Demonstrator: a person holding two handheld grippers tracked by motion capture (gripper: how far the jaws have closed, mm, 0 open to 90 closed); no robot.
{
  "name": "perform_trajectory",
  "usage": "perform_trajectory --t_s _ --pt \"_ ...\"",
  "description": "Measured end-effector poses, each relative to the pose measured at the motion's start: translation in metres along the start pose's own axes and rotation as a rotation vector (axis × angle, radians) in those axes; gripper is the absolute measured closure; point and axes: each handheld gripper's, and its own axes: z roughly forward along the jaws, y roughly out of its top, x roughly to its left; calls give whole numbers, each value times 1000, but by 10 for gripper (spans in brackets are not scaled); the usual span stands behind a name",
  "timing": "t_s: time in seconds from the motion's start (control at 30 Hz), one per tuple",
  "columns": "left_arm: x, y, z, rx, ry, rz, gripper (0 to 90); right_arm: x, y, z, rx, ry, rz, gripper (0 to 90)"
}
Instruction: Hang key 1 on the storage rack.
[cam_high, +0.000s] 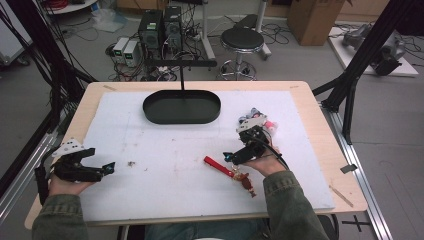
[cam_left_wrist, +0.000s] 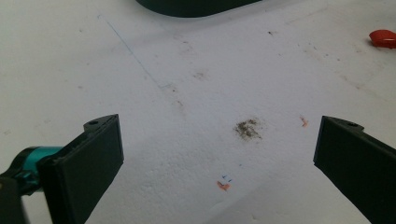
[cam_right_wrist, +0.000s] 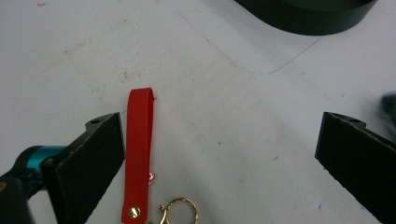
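A red strap keychain (cam_high: 218, 165) with a gold ring and a small figure charm (cam_high: 247, 182) lies on the white foam mat (cam_high: 170, 150). My right gripper (cam_high: 230, 157) hovers just over its ring end and is open. In the right gripper view the red strap (cam_right_wrist: 139, 154) lies right beside the left jaw, the gold ring (cam_right_wrist: 180, 212) sits at the bottom edge, and the right gripper (cam_right_wrist: 219, 163) holds nothing. My left gripper (cam_high: 107, 167) rests open at the mat's left edge. The left gripper (cam_left_wrist: 219, 158) looks over bare mat with a brown stain (cam_left_wrist: 247, 129).
A black oval tray (cam_high: 181, 106) sits at the back middle of the mat; its rim (cam_right_wrist: 317, 16) shows at the top of the right gripper view. Small colourful toys (cam_high: 262, 121) lie behind the right hand. Wooden table edges (cam_high: 320, 130) surround the mat.
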Motion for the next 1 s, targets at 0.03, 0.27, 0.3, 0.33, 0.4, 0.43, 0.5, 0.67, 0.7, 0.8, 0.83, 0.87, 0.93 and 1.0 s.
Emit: perform_trajectory --t_s 0.03,0.27,0.3,0.33,0.4,0.43,0.5,0.67,0.7,0.8,0.83,0.87,0.93,1.0 --pt "0 0 0 0 0 0 20 0 0 0 0 0 0 6" --pt "0 0 0 -2 -2 -6 20 7 9 15 40 26 -27 6" --pt "0 0 1 0 -2 -5 20 8 11 16 47 28 -31 6" --pt "0 0 1 0 -3 -5 20 9 12 17 54 31 -35 6" --pt "0 0 0 -1 -3 -5 20 11 15 20 55 37 -43 6" --pt "0 0 0 -4 -1 -7 20 12 15 21 62 42 -45 6" --pt "0 0 0 -2 -1 -6 20 14 15 24 79 49 -46 6" --pt "0 -1 1 4 -3 -4 20 18 14 30 114 63 -71 6" --pt "0 -1 1 4 -3 -4 20 19 14 31 119 68 -71 6" --pt "0 -1 1 4 -2 -5 20 21 14 34 138 79 -73 6" --pt "0 -1 1 4 -2 -5 20 22 13 35 146 83 -76 6" --pt "0 -1 1 3 -2 -6 20 24 12 39 171 89 -76 6" --pt "0 -1 1 4 -1 -6 20 25 12 40 186 93 -70 6" --pt "0 -1 1 6 -3 -4 20 27 11 43 207 102 -73 6"
